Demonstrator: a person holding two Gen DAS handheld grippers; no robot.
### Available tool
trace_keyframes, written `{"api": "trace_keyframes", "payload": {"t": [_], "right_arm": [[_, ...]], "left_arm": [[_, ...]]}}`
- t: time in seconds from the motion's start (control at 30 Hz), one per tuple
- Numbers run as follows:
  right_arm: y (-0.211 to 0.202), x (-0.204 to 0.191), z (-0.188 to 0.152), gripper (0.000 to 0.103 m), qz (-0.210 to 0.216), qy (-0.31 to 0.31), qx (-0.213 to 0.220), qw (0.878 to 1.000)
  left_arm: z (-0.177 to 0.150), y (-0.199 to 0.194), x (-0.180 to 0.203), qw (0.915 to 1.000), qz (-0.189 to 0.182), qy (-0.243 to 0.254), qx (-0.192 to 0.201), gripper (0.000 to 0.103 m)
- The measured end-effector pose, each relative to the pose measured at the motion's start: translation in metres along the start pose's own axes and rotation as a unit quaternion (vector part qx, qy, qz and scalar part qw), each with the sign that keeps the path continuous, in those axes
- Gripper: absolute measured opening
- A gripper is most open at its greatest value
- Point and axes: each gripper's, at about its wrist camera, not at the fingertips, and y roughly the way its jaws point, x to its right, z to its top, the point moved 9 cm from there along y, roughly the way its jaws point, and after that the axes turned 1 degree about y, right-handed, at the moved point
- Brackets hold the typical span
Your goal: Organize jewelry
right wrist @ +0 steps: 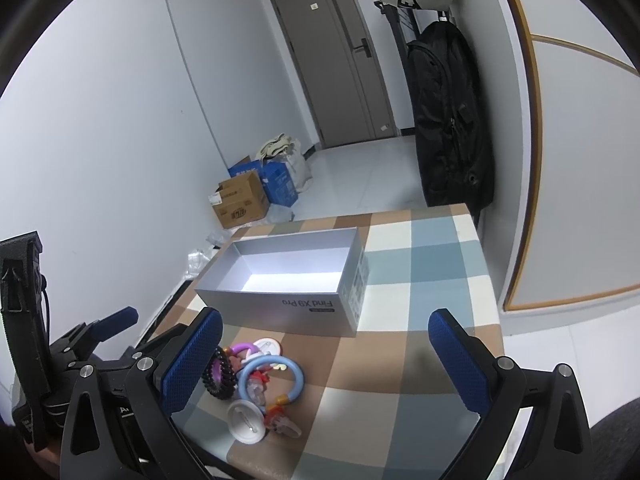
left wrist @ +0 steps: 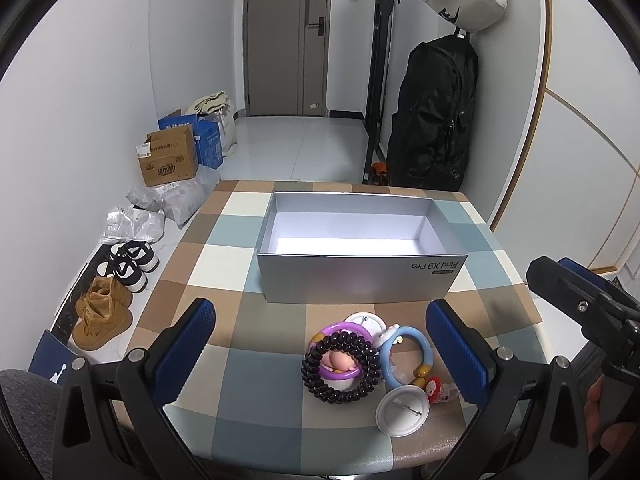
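A small pile of jewelry lies on the checked tablecloth (left wrist: 248,384): a black bead bracelet (left wrist: 340,366), a purple ring (left wrist: 340,330), a light blue bangle (left wrist: 406,356), a white round pin badge (left wrist: 402,410) and a small red charm (left wrist: 436,388). Behind it stands an open, empty silver box (left wrist: 352,240). My left gripper (left wrist: 324,354) is open, its fingers on either side of the pile. My right gripper (right wrist: 326,364) is open above the table, with the pile (right wrist: 256,384) by its left finger and the box (right wrist: 288,280) ahead.
The right gripper shows at the right edge of the left wrist view (left wrist: 588,304). Shoes (left wrist: 104,312), cardboard boxes (left wrist: 170,160) and plastic bags lie on the floor left of the table. A black backpack (left wrist: 436,112) hangs by the far right corner.
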Motion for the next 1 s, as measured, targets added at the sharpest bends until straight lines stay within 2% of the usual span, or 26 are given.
{"api": "trace_keyframes", "payload": {"t": [0.23,0.47,0.8,0.93,1.0], "right_arm": [[0.001,-0.001,-0.001,0.103,-0.005,-0.003,-0.001,1.0],[0.004,0.002,-0.002,0.103,-0.012,-0.001,-0.008,1.0],[0.019,0.019,-0.002,0.103,-0.014,0.043,-0.028,0.999],[0.026,0.02,-0.003,0.103,-0.013,0.054,-0.037,0.998],[0.028,0.02,-0.004,0.103,-0.01,0.056,-0.04,0.998]], "left_arm": [[-0.002,0.001,-0.003,0.9999,-0.006,-0.009,-0.01,0.102],[-0.016,0.009,0.0,0.9982,-0.039,0.001,-0.046,0.102],[-0.038,0.025,0.001,0.9868,-0.1,-0.037,-0.122,0.089],[-0.042,0.032,0.004,0.9815,-0.114,-0.052,-0.145,0.085],[-0.044,0.034,0.005,0.9798,-0.117,-0.054,-0.153,0.079]]}}
